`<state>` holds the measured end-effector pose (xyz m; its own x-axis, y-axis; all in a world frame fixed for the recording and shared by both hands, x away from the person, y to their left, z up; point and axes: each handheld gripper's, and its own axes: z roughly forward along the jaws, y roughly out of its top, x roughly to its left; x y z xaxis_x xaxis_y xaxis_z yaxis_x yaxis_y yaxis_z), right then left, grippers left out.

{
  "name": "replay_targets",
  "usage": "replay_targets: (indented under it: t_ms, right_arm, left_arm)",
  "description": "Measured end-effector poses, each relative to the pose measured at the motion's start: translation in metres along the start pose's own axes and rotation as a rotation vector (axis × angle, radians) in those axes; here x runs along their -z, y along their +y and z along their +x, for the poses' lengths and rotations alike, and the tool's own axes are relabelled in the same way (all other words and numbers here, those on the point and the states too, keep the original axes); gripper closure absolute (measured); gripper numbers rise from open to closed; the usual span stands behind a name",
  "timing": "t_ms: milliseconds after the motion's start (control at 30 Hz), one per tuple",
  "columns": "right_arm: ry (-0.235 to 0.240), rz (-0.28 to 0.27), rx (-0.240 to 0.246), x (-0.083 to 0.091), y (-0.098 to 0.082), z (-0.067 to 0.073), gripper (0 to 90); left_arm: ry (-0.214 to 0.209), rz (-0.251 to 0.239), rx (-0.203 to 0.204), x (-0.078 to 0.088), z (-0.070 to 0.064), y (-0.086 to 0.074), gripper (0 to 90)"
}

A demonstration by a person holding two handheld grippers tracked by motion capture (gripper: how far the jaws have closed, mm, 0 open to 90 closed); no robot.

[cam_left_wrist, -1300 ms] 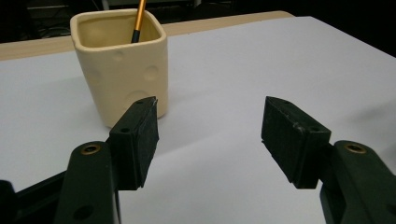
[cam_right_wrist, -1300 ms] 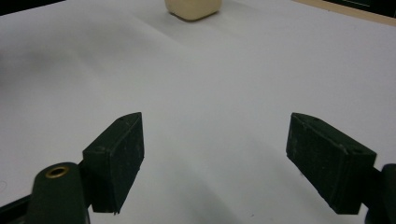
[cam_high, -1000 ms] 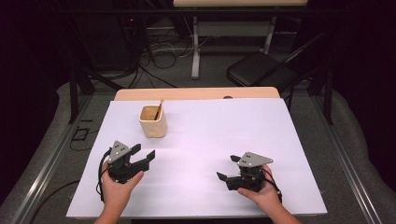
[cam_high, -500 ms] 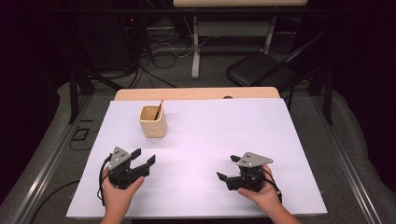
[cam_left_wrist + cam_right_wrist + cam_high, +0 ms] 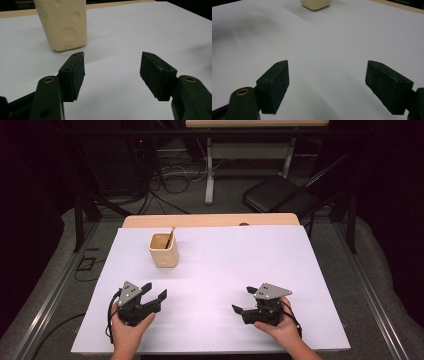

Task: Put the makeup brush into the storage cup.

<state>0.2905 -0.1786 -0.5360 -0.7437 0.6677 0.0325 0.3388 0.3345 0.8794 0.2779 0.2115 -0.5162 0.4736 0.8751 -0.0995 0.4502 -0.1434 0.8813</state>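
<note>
A cream, cheese-patterned cup (image 5: 164,250) with a brown stick (image 5: 170,238) leaning in it stands on the white table (image 5: 250,260), left of centre. My left gripper (image 5: 154,291) rests near the front left, open, jaws pointing right and away toward the cup (image 5: 62,23), with nothing between them. My right gripper (image 5: 242,300) sits at the front right, open and empty, aimed left across the table; the cup (image 5: 315,4) shows far ahead of it. In the gripper views the left gripper (image 5: 112,65) and right gripper (image 5: 327,78) each hold only bare table between their pads.
A wooden strip (image 5: 210,221) edges the table's far side. Beyond it stand a black folding chair (image 5: 280,195), table legs and loose cables on the floor. Metal rails run along both sides of the table.
My left gripper has drawn back a little toward the front edge and turned its jaws more to the right. The right gripper has stayed put.
</note>
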Motion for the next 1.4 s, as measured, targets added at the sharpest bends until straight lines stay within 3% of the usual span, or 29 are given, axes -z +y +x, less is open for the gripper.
replay_targets:
  t_ms: [967, 1400]
  right_arm:
    - [-0.006, 0.003, 0.008, 0.001, 0.000, 0.000, 19.2]
    - [-0.028, 0.008, -0.003, 0.011, -0.006, -0.002, 19.5]
  left_arm:
    - [-0.002, 0.013, -0.017, 0.000, 0.000, -0.011, 36.9]
    - [0.000, 0.015, -0.021, 0.004, 0.002, -0.015, 36.9]
